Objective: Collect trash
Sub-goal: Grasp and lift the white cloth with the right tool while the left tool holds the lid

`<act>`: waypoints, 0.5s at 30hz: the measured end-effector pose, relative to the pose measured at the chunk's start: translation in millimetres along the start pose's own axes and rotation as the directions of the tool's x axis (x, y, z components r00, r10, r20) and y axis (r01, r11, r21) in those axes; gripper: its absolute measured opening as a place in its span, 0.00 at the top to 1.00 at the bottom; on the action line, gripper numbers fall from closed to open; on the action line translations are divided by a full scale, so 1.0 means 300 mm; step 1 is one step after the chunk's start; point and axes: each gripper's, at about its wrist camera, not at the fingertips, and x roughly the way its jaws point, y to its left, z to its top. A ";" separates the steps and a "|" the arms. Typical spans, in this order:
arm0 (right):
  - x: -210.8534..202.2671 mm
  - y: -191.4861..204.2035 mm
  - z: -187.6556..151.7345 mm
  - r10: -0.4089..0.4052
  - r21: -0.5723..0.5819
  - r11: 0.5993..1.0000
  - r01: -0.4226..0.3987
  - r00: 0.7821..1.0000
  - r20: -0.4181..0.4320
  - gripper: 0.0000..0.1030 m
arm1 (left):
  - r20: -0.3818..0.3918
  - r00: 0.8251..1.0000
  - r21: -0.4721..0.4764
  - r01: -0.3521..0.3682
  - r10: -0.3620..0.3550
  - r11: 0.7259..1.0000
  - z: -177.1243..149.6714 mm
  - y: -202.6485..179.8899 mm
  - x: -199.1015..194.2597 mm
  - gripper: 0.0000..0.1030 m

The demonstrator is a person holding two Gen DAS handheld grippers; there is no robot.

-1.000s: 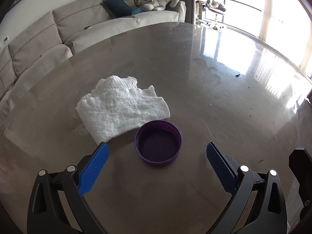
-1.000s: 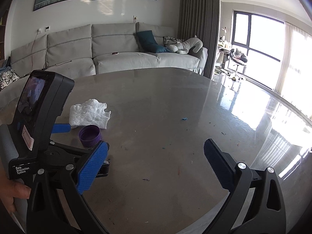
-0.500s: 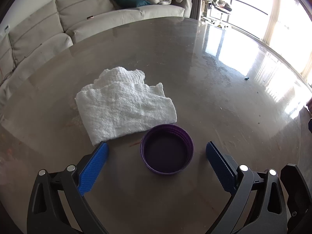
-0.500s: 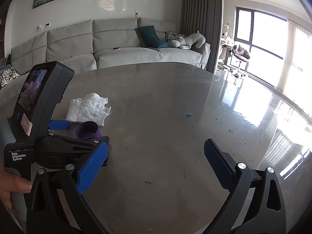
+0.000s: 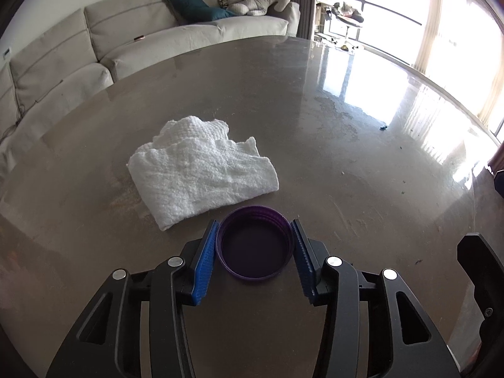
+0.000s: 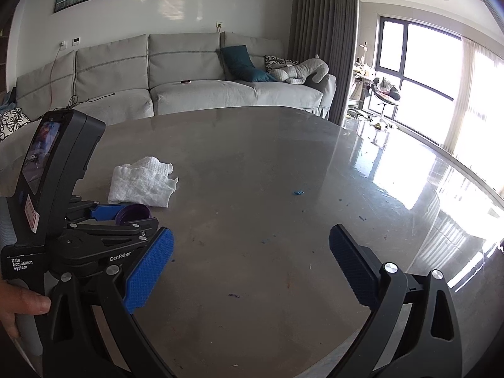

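Note:
A purple plastic lid lies open side up on the grey table. My left gripper is shut on the lid, with a blue pad touching each side of its rim. A crumpled white paper towel lies just beyond the lid. In the right wrist view the lid and the towel show at the left, behind the left gripper's body. My right gripper is open and empty above the table's near part.
A small blue scrap and tiny dark specks lie on the table to the right. A grey sofa stands beyond the table's far edge. Bright windows are at the right.
My left gripper moved forward around the purple lid and its jaws closed on the lid's rim. My right gripper stayed open and shifted only slightly.

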 end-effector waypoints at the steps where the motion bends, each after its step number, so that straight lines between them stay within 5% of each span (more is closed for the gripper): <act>1: -0.001 0.005 0.002 0.002 0.000 1.000 -0.002 1.000 0.003 0.05 | 0.005 1.000 -0.001 -0.002 0.002 1.000 0.000 0.007 -0.010 0.56; 15: 0.099 0.202 0.075 0.090 -0.082 0.993 -0.090 0.996 -0.001 0.05 | 0.099 0.991 -0.034 -0.092 0.095 0.995 0.013 0.210 -0.146 0.56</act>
